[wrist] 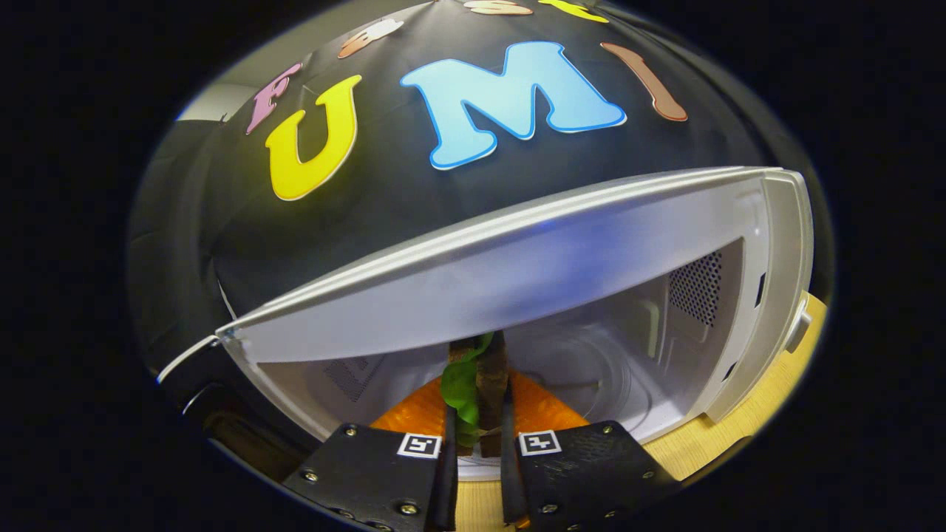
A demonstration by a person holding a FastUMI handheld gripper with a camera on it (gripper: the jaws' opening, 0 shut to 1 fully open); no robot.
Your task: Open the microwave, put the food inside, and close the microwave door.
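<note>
Food point(480, 384): brown slab with green leaf against it, standing upright on orange ridged base, pinched between the two fingers, at mouth of microwave cavity.
Leaf point(460, 388): bright green, curled, on left side of brown piece.
Gripper point(477, 443): fingers drawn close, pressing on food from both sides.
Microwave point(776, 310): white, door open, pale cavity with round turntable beyond food, perforated vent on right inner wall.
Table point(709, 443): light wood, under microwave.

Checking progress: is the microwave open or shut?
Open: the microwave cavity shows beyond the tool, which grips the food.
</note>
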